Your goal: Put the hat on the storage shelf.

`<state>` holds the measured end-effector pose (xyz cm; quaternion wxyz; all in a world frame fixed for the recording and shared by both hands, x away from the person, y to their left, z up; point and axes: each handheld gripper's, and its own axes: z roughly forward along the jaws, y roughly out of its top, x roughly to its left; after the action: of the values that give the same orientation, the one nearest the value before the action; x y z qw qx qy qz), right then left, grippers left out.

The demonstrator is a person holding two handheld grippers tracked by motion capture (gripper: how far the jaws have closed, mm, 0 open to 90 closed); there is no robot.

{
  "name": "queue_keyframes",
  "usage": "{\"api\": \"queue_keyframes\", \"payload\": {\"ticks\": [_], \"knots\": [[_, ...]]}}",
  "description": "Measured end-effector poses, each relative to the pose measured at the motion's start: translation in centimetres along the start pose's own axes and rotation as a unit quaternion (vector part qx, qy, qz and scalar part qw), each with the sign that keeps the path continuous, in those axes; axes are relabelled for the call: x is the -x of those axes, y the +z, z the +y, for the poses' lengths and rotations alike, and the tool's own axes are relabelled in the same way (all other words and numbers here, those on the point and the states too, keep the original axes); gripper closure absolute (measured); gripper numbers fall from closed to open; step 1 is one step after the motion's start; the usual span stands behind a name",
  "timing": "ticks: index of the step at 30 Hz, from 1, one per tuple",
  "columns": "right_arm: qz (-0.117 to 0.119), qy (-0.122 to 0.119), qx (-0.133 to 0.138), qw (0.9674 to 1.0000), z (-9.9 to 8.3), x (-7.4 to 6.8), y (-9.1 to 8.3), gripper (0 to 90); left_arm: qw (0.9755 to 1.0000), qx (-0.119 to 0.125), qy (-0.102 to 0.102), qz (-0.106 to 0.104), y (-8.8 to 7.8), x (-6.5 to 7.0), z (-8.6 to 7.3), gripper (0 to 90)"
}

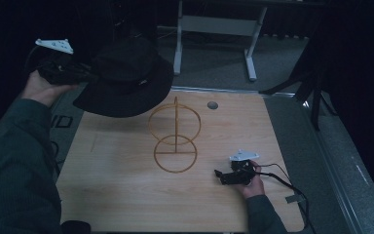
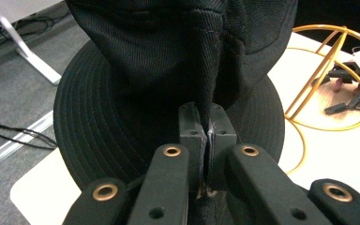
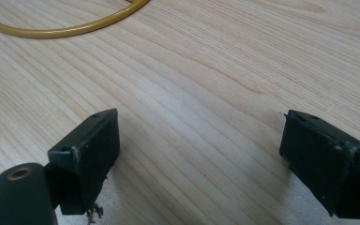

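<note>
A black brimmed hat (image 1: 124, 78) hangs in the air above the table's far left corner. My left gripper (image 1: 85, 73) holds it from the left, its pads (image 2: 190, 129) shut on a fold of the hat's cloth (image 2: 178, 61). A yellow wire stand (image 1: 174, 134), an upright ring on a post over a flat base ring, sits mid-table just right of the hat and below it. My right gripper (image 1: 220, 176) rests low on the table at the front right, open, with bare wood between its jaws (image 3: 199, 140). The stand's base ring (image 3: 65, 28) curves past ahead of it.
The wooden table (image 1: 126, 195) has a round grey cable port (image 1: 213, 105) near its far edge. A white desk frame (image 1: 214, 29) stands on the grey floor beyond. A black tripod leg (image 1: 314, 92) stands at the right. The right gripper's cable (image 1: 285, 183) trails off the front right.
</note>
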<state>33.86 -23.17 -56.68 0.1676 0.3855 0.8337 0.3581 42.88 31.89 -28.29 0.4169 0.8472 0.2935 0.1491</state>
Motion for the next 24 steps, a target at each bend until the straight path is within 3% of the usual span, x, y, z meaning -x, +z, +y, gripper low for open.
{"api": "queue_keyframes", "payload": {"ticks": [24], "knots": [[0.000,0.000,-0.001,1.0000,0.0,0.0,0.0,12.2,0.9987,0.025,0.016,-0.041,-0.7,0.8,1.4,88.4]]}}
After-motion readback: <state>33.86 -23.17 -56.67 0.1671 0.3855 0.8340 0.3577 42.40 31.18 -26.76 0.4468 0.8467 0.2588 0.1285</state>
